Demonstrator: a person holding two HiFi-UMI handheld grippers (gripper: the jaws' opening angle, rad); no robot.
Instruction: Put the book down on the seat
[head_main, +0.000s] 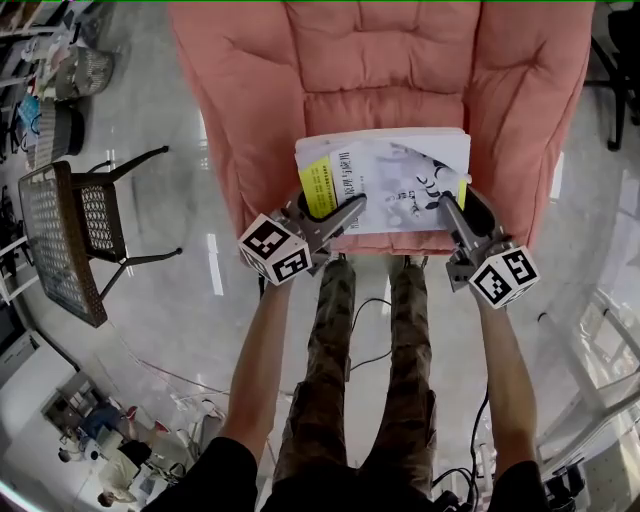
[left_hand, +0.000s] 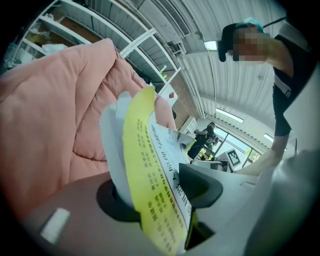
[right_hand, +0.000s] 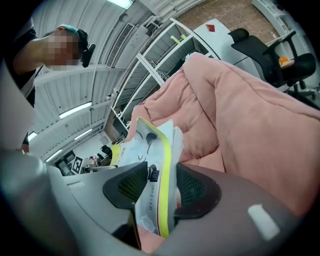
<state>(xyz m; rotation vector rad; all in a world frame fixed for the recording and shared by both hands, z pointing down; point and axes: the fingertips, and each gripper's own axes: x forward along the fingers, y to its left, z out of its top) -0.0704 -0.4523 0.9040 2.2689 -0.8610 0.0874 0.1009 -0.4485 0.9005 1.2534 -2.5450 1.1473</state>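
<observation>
Book (head_main: 385, 180) seemed settled on the pink armchair seat (head_main: 385, 110); left gripper (head_main: 342, 214) gaped around it, right gripper (head_main: 452, 214) pinched it and needed opening next.

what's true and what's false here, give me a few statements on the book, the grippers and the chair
1. The book sits between the jaws of both the left gripper and the right gripper. True.
2. The chair is blue. False: it is pink.
3. The book carries a yellow band. True.
4. The book lies on the floor. False: it is over the front of the chair's seat.
</observation>
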